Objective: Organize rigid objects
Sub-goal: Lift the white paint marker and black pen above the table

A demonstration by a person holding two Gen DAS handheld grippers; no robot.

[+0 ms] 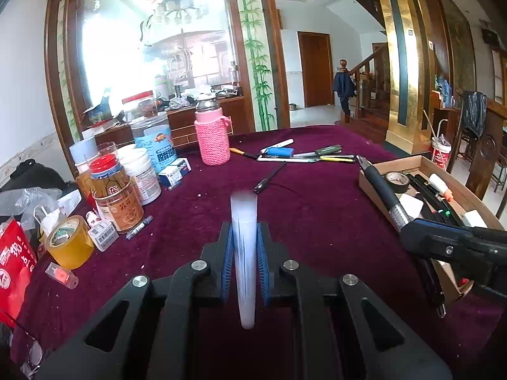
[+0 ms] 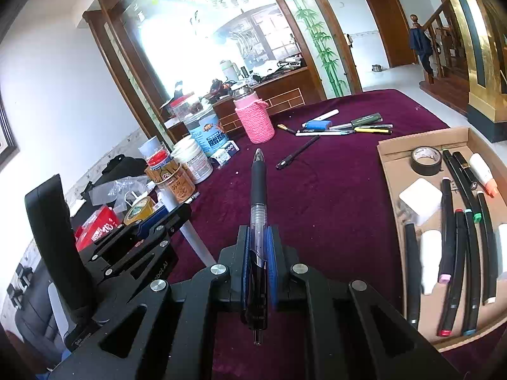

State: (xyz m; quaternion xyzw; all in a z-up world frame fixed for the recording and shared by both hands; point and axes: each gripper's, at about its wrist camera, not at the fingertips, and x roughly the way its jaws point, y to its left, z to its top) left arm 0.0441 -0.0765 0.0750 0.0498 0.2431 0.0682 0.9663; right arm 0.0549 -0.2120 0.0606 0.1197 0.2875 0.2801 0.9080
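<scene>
Ahead of me a big arched window (image 1: 152,41) in a dark wood frame floods the room with white daylight, a chandelier (image 1: 177,9) hanging before it. A low wooden cabinet (image 1: 206,120) stands under the glass. Beside it runs a panel painted with green bamboo (image 1: 256,47). To my left the wall (image 1: 22,72) is plain white. Farther back I see a pale floor (image 1: 313,114), a brown wooden door (image 1: 317,69) and a wooden staircase (image 1: 370,72) with a dark jacket (image 1: 343,84) hung on its post. A gold-clad pillar (image 1: 402,57) rises at my right. My counter (image 1: 317,205) wears a deep maroon cloth.
</scene>
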